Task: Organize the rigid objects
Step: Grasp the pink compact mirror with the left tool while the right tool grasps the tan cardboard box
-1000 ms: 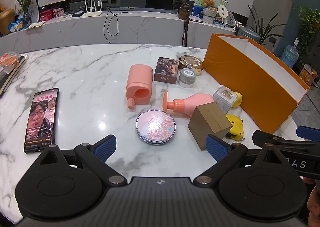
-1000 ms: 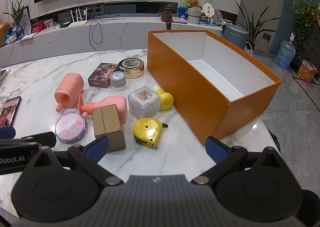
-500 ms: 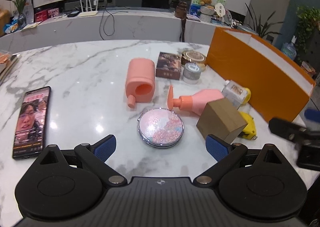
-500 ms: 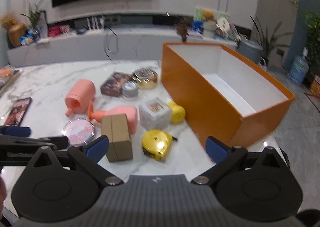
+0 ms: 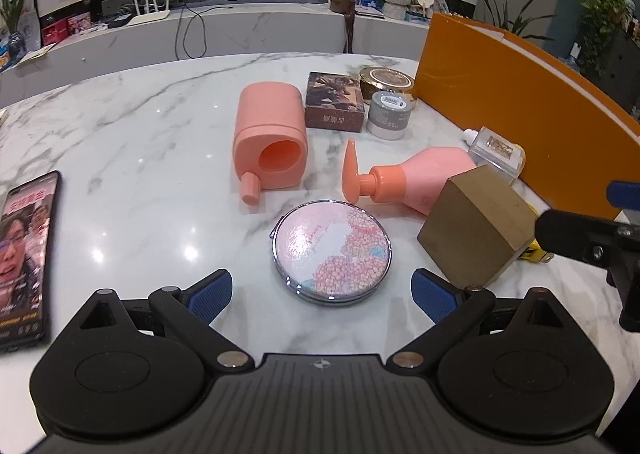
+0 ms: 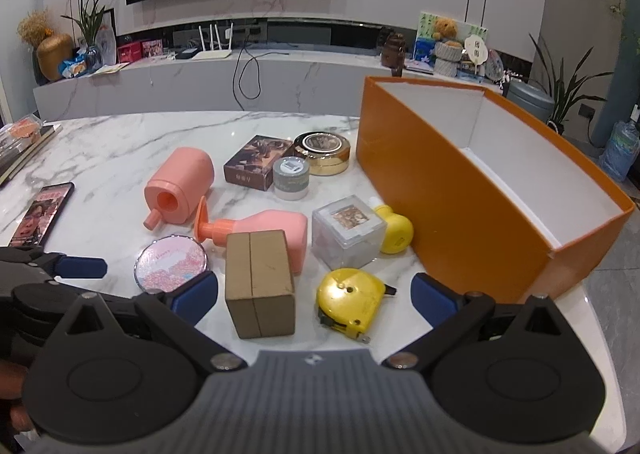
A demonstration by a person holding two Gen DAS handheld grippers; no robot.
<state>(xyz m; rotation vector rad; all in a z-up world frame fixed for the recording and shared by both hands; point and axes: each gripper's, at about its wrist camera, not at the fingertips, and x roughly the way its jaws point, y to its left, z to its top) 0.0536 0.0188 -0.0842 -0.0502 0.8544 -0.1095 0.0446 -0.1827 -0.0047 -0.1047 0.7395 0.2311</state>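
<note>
Loose items lie on a marble table beside an open orange box (image 6: 460,190), which also shows in the left wrist view (image 5: 520,94). My left gripper (image 5: 322,296) is open and empty, just short of a round pink compact mirror (image 5: 331,250). My right gripper (image 6: 314,294) is open and empty, above a brown cardboard box (image 6: 259,286) and a yellow tape measure (image 6: 350,300). Near them lie a pink pump bottle (image 6: 256,228), a pink sharpener-shaped item (image 5: 270,142), a clear cube (image 6: 348,230) and a yellow duck (image 6: 394,230).
A dark card box (image 6: 256,166), a grey jar (image 6: 291,177) and a gold tin (image 6: 322,152) sit at the back. A phone (image 5: 22,250) lies at the table's left edge. The right gripper's finger (image 5: 580,238) shows at the right of the left wrist view.
Both grippers have moved forward and lower toward the items. The compact now lies close between the left gripper's fingers. Nothing was taken hold of.
</note>
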